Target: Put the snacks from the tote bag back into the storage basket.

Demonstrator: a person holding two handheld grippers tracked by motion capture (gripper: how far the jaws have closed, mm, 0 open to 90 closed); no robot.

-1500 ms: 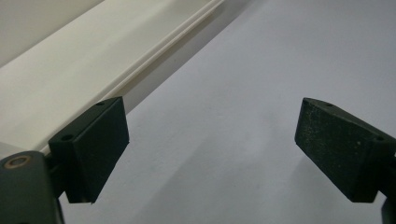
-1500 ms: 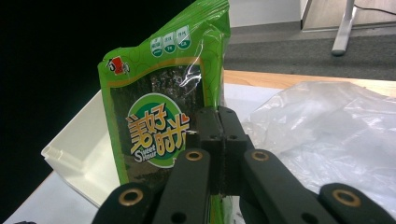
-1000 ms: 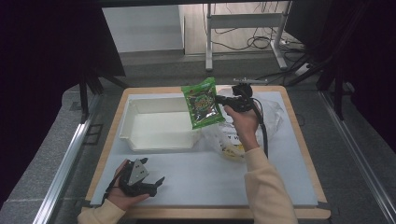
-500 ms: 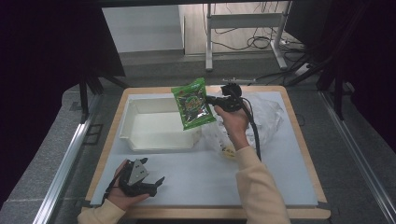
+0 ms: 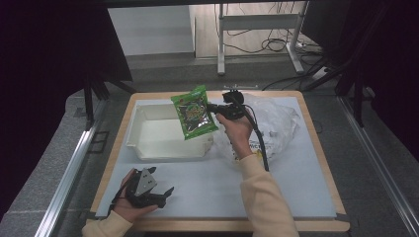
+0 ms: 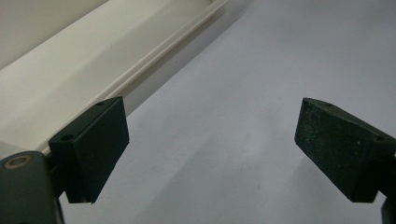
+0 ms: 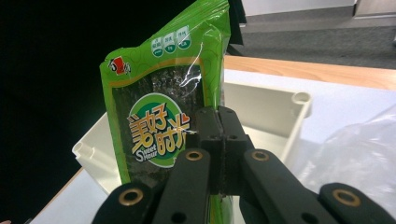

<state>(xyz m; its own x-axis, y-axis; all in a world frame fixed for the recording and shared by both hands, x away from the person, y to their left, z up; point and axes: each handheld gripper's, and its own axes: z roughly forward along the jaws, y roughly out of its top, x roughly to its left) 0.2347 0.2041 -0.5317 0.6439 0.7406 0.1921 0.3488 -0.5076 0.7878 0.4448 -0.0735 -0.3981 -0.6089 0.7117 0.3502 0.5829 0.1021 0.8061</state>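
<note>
A green snack packet (image 5: 193, 112) hangs in the air over the right end of the white tray (image 5: 148, 148), with my right gripper (image 5: 213, 108) shut on its edge. In the right gripper view the jaws press together on the green snack packet (image 7: 163, 121), in front of the white tray (image 7: 275, 112). My left gripper (image 5: 165, 193) rests low on the white mat near the table's front left, jaws wide apart with nothing between them. The left gripper view has its black pads (image 6: 93, 144) over bare mat beside the tray's wall (image 6: 79, 88).
A crumpled clear plastic bag (image 5: 276, 123) lies on the mat right of the tray, behind my right hand. The wooden table edge (image 5: 321, 143) frames the white mat (image 5: 222, 187). Dark curtains stand at the left and right.
My right gripper has carried the green packet leftward and a little lower, from the bag's side to over the tray's right end. The left gripper has stayed put.
</note>
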